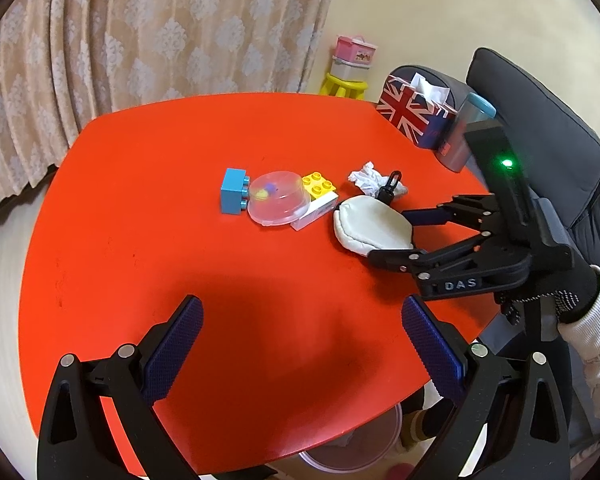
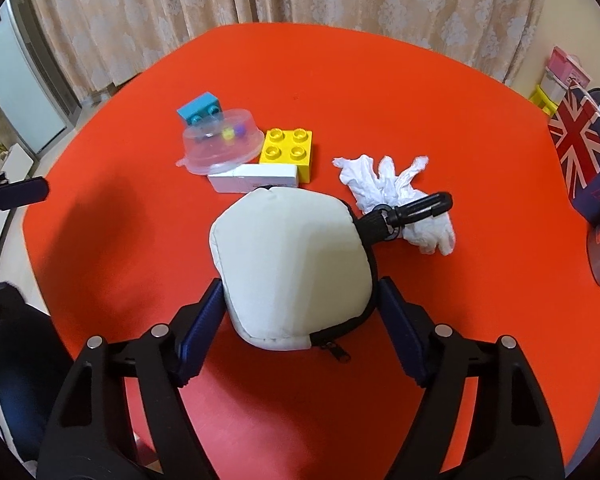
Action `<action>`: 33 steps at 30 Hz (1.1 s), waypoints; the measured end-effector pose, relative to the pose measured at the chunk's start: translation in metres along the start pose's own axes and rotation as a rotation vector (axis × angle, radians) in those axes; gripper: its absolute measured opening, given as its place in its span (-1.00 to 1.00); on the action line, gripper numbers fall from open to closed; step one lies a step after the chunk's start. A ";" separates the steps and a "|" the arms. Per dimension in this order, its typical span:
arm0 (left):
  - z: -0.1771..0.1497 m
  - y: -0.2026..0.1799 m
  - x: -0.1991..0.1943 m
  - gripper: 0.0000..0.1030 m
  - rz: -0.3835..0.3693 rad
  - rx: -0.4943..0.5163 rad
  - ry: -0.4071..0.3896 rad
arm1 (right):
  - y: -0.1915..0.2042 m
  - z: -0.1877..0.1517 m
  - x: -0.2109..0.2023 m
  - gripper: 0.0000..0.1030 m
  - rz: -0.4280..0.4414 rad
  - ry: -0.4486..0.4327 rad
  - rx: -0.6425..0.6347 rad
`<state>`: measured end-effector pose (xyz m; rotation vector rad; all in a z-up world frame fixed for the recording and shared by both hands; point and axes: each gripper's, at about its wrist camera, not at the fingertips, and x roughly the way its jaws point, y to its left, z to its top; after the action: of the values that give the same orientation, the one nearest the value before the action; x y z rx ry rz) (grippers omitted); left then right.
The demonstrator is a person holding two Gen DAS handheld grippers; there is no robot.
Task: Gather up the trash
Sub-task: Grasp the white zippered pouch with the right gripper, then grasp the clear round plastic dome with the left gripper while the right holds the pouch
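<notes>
A crumpled white tissue [image 2: 396,196] lies on the red table [image 2: 420,320], also seen in the left wrist view [image 1: 370,180]. A white zip pouch [image 2: 296,264] with a black clip [image 2: 416,208] lies in front of it. My right gripper [image 2: 300,296] is open with its fingers on either side of the pouch's near end; it shows in the left wrist view [image 1: 394,234] too. My left gripper [image 1: 302,316] is open and empty above the table's near side.
A blue brick [image 1: 232,196], a clear plastic lid [image 1: 278,198], a yellow brick [image 1: 319,184] and a small white box [image 1: 316,212] sit mid-table. A Union Jack tissue box [image 1: 414,114] stands at the far right. A bin [image 1: 352,452] sits below the table edge.
</notes>
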<state>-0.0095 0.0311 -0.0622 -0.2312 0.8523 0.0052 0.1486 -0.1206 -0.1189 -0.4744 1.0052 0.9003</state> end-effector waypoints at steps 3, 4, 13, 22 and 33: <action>0.004 0.000 0.000 0.85 0.000 0.002 -0.004 | 0.000 -0.002 -0.012 0.46 0.012 -0.019 0.004; 0.006 0.000 0.000 0.85 -0.001 0.002 -0.005 | 0.001 -0.002 -0.016 0.46 0.016 -0.025 0.004; 0.028 0.002 0.012 0.85 -0.018 -0.010 -0.004 | -0.002 -0.009 -0.060 0.45 0.028 -0.079 0.005; 0.055 0.006 0.044 0.85 -0.004 -0.033 0.032 | -0.019 -0.014 -0.082 0.45 0.038 -0.111 0.035; 0.060 0.012 0.080 0.85 -0.024 -0.084 0.074 | -0.034 -0.019 -0.089 0.46 0.031 -0.122 0.061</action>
<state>0.0873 0.0482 -0.0864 -0.3223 0.9243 0.0105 0.1466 -0.1909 -0.0517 -0.3489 0.9279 0.9126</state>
